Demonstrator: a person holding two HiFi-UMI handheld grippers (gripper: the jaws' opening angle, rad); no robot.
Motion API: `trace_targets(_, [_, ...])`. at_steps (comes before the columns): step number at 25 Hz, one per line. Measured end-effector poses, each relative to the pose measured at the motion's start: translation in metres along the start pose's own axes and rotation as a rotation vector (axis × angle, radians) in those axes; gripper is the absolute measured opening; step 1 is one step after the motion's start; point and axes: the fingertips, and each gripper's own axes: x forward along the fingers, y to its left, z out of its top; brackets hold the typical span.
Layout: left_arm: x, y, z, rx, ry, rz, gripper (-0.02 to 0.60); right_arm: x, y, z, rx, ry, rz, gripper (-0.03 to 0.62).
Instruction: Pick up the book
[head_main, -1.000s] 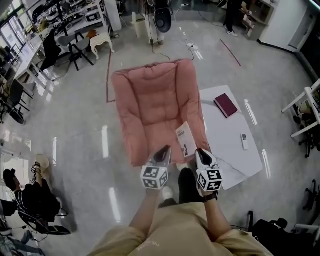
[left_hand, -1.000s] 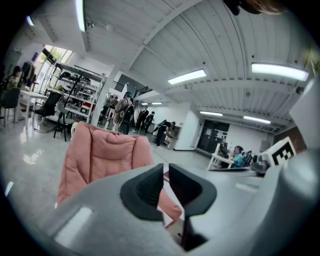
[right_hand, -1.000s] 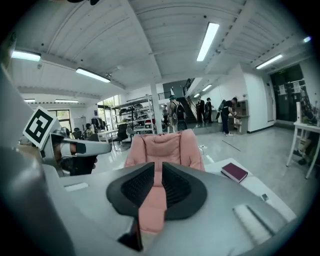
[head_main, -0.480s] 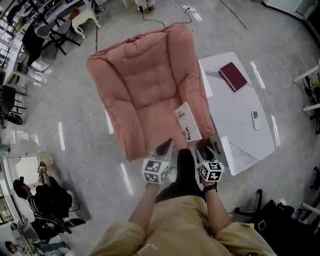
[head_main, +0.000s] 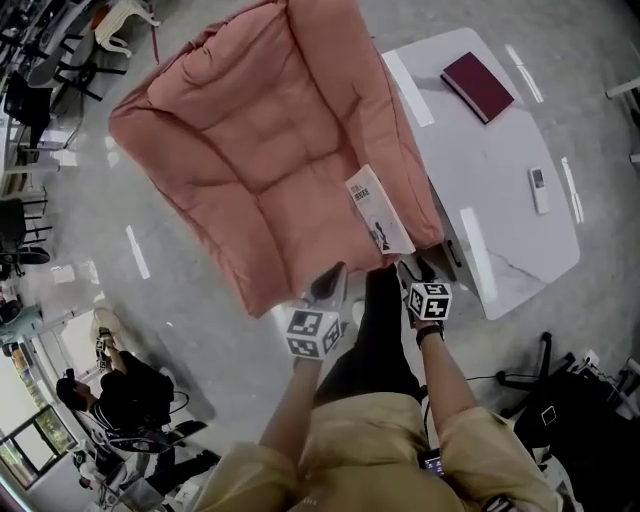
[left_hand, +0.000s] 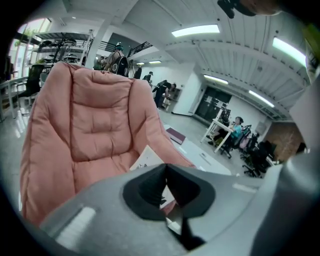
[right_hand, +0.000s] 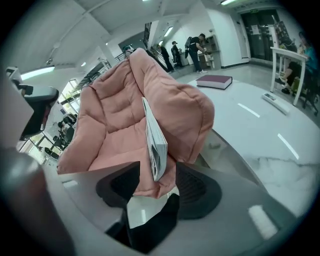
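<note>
white book (head_main: 379, 210), propped against pink armchair (head_main: 250, 130)

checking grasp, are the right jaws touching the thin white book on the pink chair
Apart. Right gripper view: the right gripper's opening jaws leave gaps beside the thin white book.

Left gripper (left_hand: 166, 169) jaws pressed together, nothing between. Big pink chair (left_hand: 85, 130) ahead. White book (left_hand: 148, 159) leans on chair's right side, just past jaws. Dark red book (left_hand: 175, 135) on white table (left_hand: 202, 162) behind.
</note>
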Motion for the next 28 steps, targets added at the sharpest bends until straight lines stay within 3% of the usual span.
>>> trace_targets(4, [0.013,0.009,-0.010,0.002,0.033,0.003,0.005,0.027,0.003,0.010,-0.060,-0.010,0.040,0.230])
trace_targets(14, [0.023,0.023,-0.028,-0.038,0.053,0.027,0.005,0.085,0.033,0.026,-0.208,0.026,0.091,0.139])
trace_targets(16, [0.020,0.029,-0.032,-0.049,0.057,0.037,0.005,0.092,0.026,0.030,-0.205,0.022,0.045,0.130])
trace_targets(18, [0.016,0.036,-0.037,-0.060,0.061,0.051,0.005,0.092,0.023,0.033,-0.177,0.028,0.031,0.041])
trace_targets(23, [0.005,0.048,-0.042,-0.129,0.046,0.082,0.005,0.073,0.041,0.039,-0.160,0.066,0.101,0.047])
trace_targets(28, [-0.011,0.047,-0.039,-0.227,0.010,0.084,0.005,0.027,0.082,0.070,-0.106,0.022,0.179,0.048])
